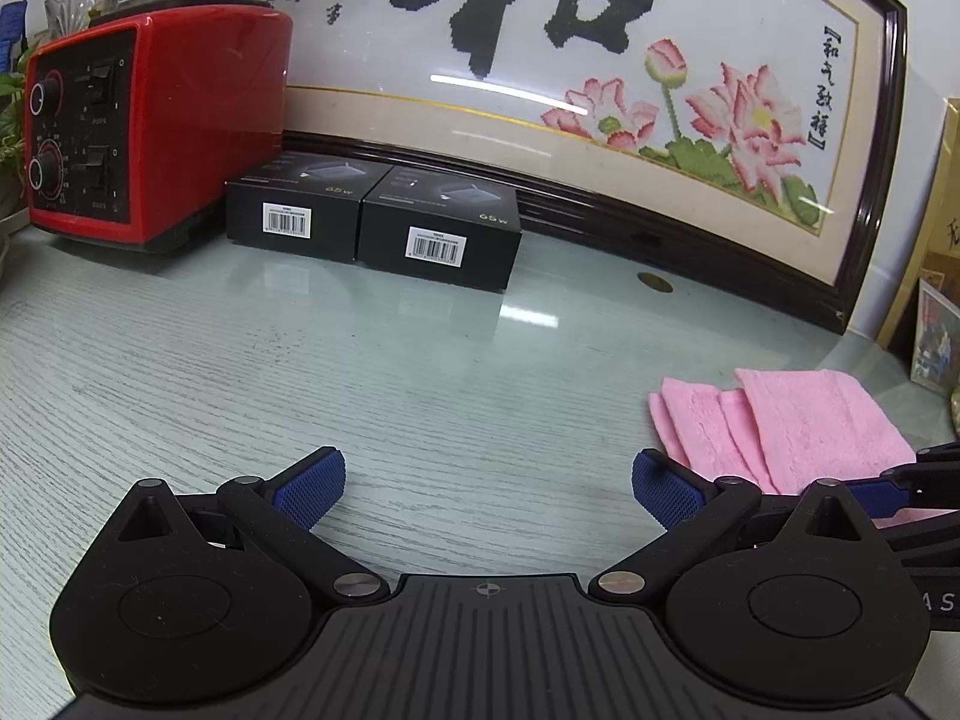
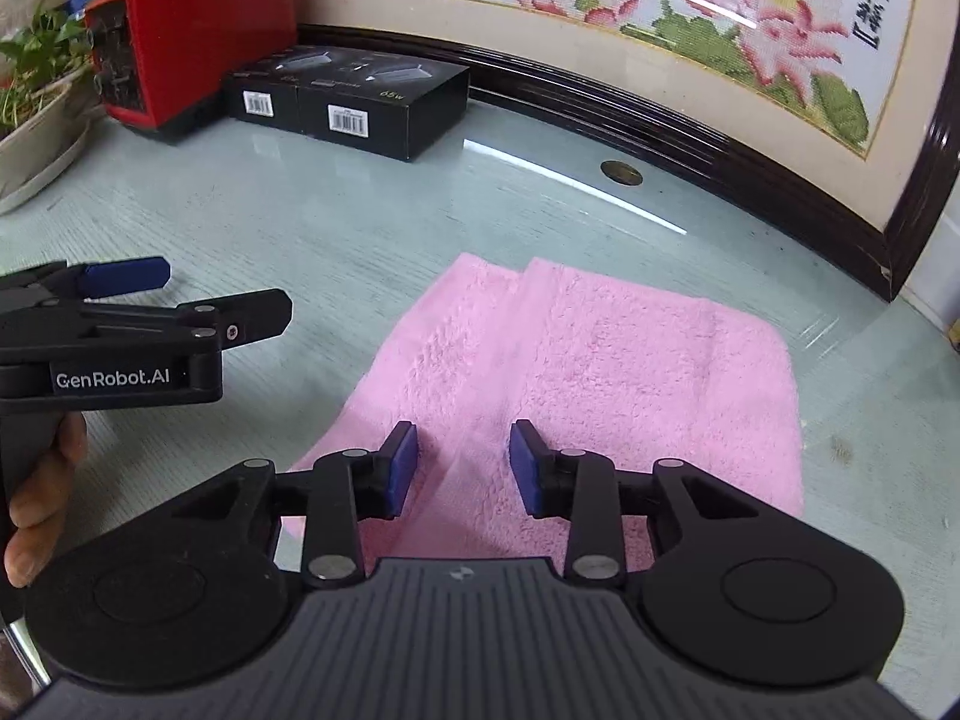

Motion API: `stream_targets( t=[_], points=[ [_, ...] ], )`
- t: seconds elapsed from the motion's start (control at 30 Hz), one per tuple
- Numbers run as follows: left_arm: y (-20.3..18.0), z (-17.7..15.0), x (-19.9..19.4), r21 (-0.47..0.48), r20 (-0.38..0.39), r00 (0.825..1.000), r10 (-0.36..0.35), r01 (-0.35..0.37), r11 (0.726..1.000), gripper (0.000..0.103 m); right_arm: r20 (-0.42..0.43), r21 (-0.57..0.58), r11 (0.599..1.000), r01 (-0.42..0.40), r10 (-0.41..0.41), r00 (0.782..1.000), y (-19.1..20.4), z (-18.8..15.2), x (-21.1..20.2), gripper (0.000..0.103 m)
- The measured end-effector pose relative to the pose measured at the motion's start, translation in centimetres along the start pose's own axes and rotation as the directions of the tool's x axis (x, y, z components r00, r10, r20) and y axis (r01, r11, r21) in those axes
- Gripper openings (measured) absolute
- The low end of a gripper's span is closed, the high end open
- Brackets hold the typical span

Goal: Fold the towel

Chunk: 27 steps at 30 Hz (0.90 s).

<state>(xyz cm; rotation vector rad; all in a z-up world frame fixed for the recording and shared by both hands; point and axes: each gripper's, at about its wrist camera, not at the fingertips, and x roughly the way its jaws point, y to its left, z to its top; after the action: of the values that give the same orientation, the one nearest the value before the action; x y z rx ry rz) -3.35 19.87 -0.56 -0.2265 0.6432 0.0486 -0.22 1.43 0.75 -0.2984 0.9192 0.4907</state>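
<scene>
Glass tabletop bears the pink towel (image 2: 576, 372), folded in layers, well in front of the framed embroidery (image 2: 750, 30). Right gripper (image 2: 462, 468) parted above its near edge, holding nothing; left gripper (image 1: 487, 483) beside it, wide, empty. Judged soft, limp, light: take corners

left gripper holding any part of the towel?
No. In the left wrist view the left gripper stands wide open over bare table, with the pink towel off to its right.

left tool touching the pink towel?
Apart. The right wrist view shows the left tool open over bare table, with a clear gap between it and the pink towel.
</scene>
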Motion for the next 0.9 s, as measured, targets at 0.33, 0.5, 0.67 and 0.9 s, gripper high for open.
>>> stream_targets(
  t=[0.33,0.5,0.67,0.9],
  points=[
    [-0.2,0.6,-0.1,-0.016,0.017,0.999,-0.029,0.03,0.999,0.103,0.067,0.167,0.971,-0.172,0.163,0.984,-5.0,-1.1,-0.5,0.011],
    [-1.6,3.0,0.3,-0.065,-0.096,0.97,-0.222,0.216,0.974,0.103,0.114,0.146,0.969,-0.201,0.186,0.976,-5.2,-1.9,-0.6,0.011],
    [-4.8,4.0,2.9,-0.067,-0.211,0.945,-0.252,0.243,0.968,0.103,0.144,0.151,0.963,-0.224,0.203,0.968,-5.5,-2.3,-0.6,0.011],
    [-6.3,3.7,3.9,-0.116,-0.258,0.892,-0.37,0.352,0.929,0.093,0.182,0.139,0.959,-0.247,0.22,0.958,-5.9,-2.9,-0.6,0.01]
  ],
)
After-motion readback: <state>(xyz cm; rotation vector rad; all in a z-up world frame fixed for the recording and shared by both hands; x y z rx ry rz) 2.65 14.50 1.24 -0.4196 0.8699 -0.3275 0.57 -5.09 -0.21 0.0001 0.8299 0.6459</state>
